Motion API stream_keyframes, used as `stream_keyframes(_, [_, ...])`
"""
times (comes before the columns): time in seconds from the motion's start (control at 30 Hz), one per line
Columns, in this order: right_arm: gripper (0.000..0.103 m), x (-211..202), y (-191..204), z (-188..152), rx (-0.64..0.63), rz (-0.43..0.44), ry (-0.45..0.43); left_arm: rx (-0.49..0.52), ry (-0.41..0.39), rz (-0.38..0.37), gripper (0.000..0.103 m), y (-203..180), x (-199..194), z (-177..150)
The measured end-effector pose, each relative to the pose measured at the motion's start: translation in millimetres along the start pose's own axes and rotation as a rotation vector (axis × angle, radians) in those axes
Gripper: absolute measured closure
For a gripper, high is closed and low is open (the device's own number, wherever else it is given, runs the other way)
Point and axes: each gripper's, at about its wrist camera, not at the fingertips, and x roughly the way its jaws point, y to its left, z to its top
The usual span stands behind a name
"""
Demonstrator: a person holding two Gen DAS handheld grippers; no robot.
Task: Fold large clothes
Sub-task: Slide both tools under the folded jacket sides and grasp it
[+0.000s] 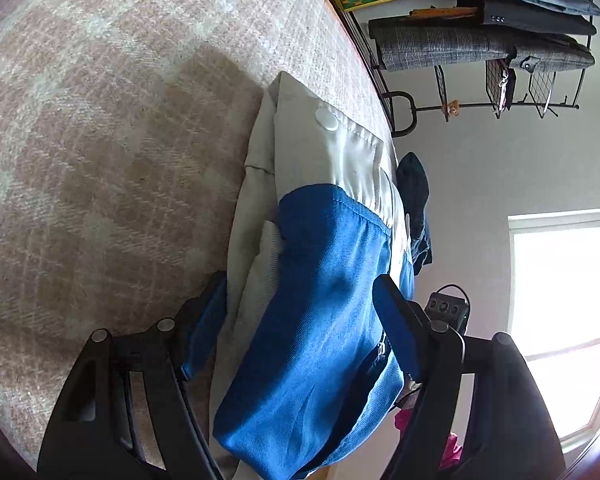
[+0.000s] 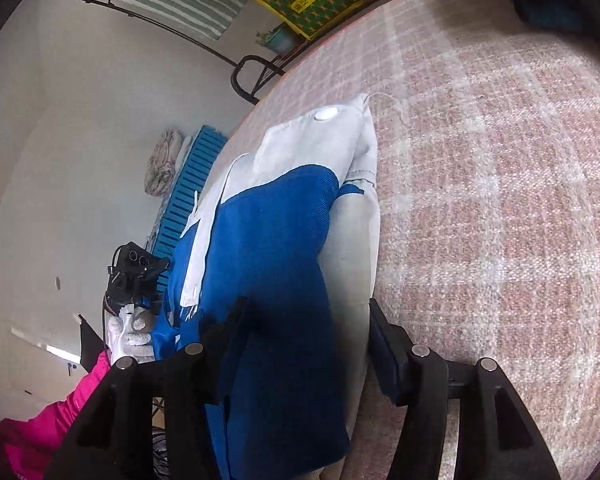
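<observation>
One blue-and-white garment (image 1: 316, 280) lies on the plaid blanket (image 1: 120, 120) (one white snap button (image 1: 327, 119) showing), two grippers beside it.

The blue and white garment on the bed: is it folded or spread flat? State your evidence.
Folded, at least partly. The garment lies bunched in a narrow stack, blue layer lying over white layers, on the blanket.

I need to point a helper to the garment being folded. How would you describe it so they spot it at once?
Look at the wide pink and white checked blanket covering the bed. Near its edge lies the blue and pale grey garment, bunched between both grippers. Its bright blue panel and the round white snap button on the grey part set it apart.
</observation>
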Motion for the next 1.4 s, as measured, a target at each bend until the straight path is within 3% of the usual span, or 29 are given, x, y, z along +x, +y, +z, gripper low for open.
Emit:
stream_keyframes(0.17, [0.044, 11.5, 5.5, 2.9, -0.003, 0.002, -0.006, 0.091, -0.018, 0.141, 0.046, -25.5, 13.4, -5.1])
stream_keyframes(0.3, [0.047, 16.8, 20.1, 3.5, -0.069, -0.083, 0.011, 0.123, -0.035, 0.175, 0.053, -36.1, 18.2, -8.9])
stream_keyframes(0.37, [0.049, 15.3, 23.1, 2.5, -0.085, -0.104, 0.019, 0.137, -0.038, 0.178, 0.053, -37.4, 16.9, -11.7])
stream_keyframes(0.5, [0.048, 15.2, 20.7, 5.3, -0.078, -0.106, 0.014, 0.117, -0.054, 0.153, 0.042, -36.8, 22.1, -8.3])
stream_keyframes(0.57, [0.047, 18.1, 19.2, 6.6, -0.062, -0.104, -0.010, 0.126, -0.080, 0.159, 0.042, -37.5, 25.4, -4.8])
stream_keyframes(0.6, [0.047, 19.9, 21.1, 7.2, -0.059, -0.111, -0.020, 0.151, -0.087, 0.194, 0.048, -42.7, 28.7, -6.0])
stream_keyframes(0.77, [0.067, 23.0, 52.8, 5.1, -0.163, -0.266, -0.033, 0.279, -0.128, 0.306, 0.068, -75.9, 27.5, -21.0])
stream_keyframes(0.9, [0.073, 17.8, 88.4, 0.3, -0.277, -0.391, -0.050, 0.456, -0.178, 0.400, 0.075, -115.5, 24.3, -46.1])
stream_keyframes(1.07, [0.075, 12.8, 108.0, -5.9, -0.312, -0.460, -0.051, 0.429, -0.181, 0.390, 0.075, -115.7, 22.6, -55.3])
stream_keyframes(1.17, [0.075, 10.7, 107.4, -5.7, -0.302, -0.460, -0.046, 0.364, -0.166, 0.400, 0.065, -90.6, 26.5, -48.9])
stream_keyframes(1.23, [0.075, 11.1, 106.0, -8.5, -0.304, -0.462, -0.044, 0.334, -0.162, 0.422, 0.049, -78.3, 28.9, -44.9])
stream_keyframes(1.3, [0.075, 11.4, 103.3, -9.6, -0.309, -0.461, -0.042, 0.278, -0.161, 0.439, 0.023, -66.1, 28.1, -41.5])
stream_keyframes(1.4, [0.073, 12.1, 96.2, -11.2, -0.306, -0.450, -0.035, 0.210, -0.176, 0.372, 0.018, -47.5, 22.8, -40.8])
